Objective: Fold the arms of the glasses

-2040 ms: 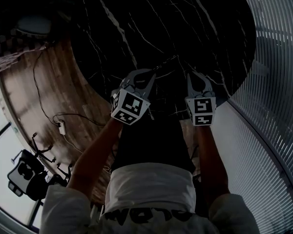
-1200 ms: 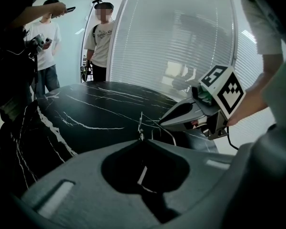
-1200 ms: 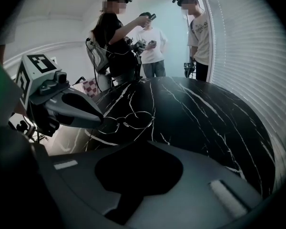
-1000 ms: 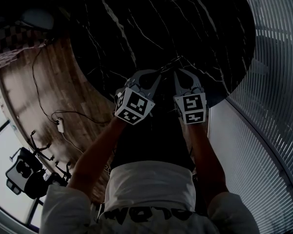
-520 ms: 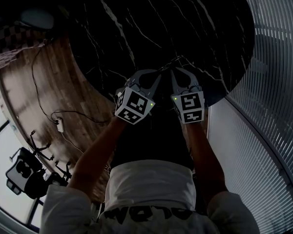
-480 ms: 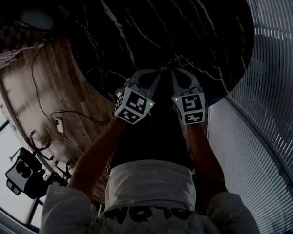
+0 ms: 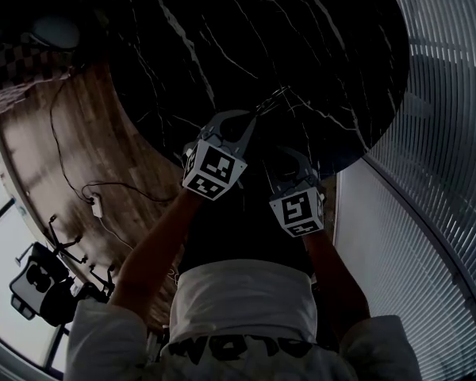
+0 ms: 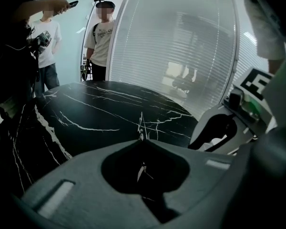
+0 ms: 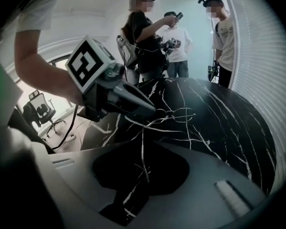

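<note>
Thin wire-framed glasses [image 7: 274,100] lie near the front edge of the round black marble table [image 7: 317,30]. In the right gripper view the lenses [image 9: 183,114] rest on the table, and one thin arm [image 9: 142,136] runs back to my right gripper [image 9: 143,144], whose jaws are shut on it. My left gripper [image 7: 252,120] is shut on the frame at its near end; a sliver of wire [image 8: 141,127] pokes up from its closed tips [image 8: 142,141]. My right gripper [image 7: 281,155] sits nearer my body than the left one.
The table's front edge [image 7: 222,145] runs under both grippers. A ribbed blind wall [image 7: 444,157] curves along the right. Wooden floor with a cable [image 7: 87,189] lies to the left. Three people [image 9: 176,42] stand beyond the far side of the table.
My right gripper has drawn back toward my body, from beside the left gripper's tips to lower in the head view. The left gripper has stayed almost still.
</note>
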Available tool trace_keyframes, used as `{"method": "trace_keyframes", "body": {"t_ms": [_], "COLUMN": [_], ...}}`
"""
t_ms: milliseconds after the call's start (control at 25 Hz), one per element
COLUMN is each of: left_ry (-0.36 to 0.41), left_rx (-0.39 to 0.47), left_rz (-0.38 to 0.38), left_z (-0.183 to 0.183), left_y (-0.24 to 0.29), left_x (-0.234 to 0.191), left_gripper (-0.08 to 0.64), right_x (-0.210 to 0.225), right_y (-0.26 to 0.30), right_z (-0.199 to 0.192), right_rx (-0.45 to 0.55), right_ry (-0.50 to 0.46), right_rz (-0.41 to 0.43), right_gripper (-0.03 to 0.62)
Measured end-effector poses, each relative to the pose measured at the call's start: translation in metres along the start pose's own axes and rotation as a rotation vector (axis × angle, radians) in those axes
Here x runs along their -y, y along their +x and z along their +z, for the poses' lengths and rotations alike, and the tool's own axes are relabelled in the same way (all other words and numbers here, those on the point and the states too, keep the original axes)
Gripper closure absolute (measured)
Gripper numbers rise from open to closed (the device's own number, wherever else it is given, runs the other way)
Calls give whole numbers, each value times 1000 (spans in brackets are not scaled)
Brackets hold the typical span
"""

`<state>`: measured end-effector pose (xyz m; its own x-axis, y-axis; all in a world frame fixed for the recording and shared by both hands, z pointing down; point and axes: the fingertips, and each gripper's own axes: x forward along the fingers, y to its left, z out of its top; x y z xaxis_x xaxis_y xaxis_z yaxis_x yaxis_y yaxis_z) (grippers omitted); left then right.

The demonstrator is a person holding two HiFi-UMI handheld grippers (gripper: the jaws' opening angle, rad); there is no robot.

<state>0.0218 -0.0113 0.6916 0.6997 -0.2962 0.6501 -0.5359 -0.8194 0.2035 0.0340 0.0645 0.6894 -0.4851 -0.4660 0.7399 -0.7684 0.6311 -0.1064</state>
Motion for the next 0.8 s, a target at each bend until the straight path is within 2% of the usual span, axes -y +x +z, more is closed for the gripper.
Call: {"method": "trace_keyframes", "body": {"t_ms": [160, 400, 800], "left_ry": [-8, -11, -44], "left_rx": [-3, -5, -10], "left_rz": [1, -2, -29], "left_z": [-1, -2, -7], "left_y": [2, 1, -6], "left_x": [1, 3, 0], "left_gripper": [554, 554, 554], "right_x": [-1, 16, 58], "right_y": [8, 5, 12], "right_z": [-12, -27, -7], "right_rx": [-42, -88, -86], "right_ry": [-79, -112, -157], "right_rz": [-26, -72, -180], "right_gripper": [518, 540, 529]}}
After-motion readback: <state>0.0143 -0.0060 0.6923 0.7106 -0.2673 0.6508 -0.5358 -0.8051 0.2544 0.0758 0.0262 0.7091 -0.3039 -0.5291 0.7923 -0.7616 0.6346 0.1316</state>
